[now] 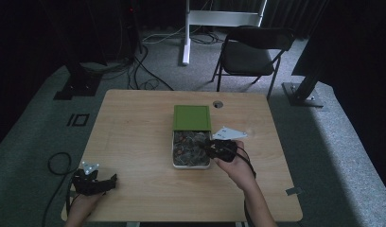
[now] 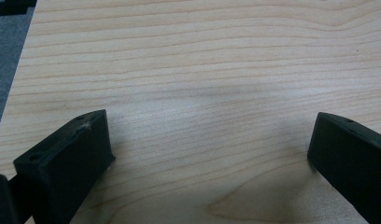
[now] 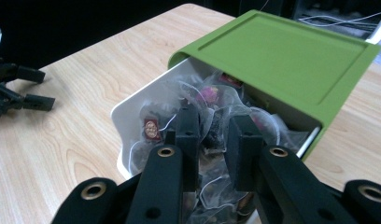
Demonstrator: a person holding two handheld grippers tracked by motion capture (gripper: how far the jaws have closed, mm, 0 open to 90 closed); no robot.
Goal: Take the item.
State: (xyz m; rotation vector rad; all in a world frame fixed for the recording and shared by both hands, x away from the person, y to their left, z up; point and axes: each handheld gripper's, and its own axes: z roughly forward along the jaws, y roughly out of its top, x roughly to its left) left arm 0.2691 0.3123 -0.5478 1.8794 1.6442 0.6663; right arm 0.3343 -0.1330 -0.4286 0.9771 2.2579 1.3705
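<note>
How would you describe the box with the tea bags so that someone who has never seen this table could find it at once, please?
Start at the wooden table and look just right of its middle, in front of the small round hole near the far edge. There lies a white drawer pulled halfway out of a green sleeve, full of clear tea bags. It is the table's one green thing, and the right gripper reaches into it.

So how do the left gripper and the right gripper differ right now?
The left gripper rests over bare table near the front left corner; the right gripper reaches into the white drawer of tea bags pulled out of its green box. The left one's jaws stand wide apart with nothing between them; the right one's are nearly together among the bags, grip unclear. Both are black, two-jawed and hand-held.
</note>
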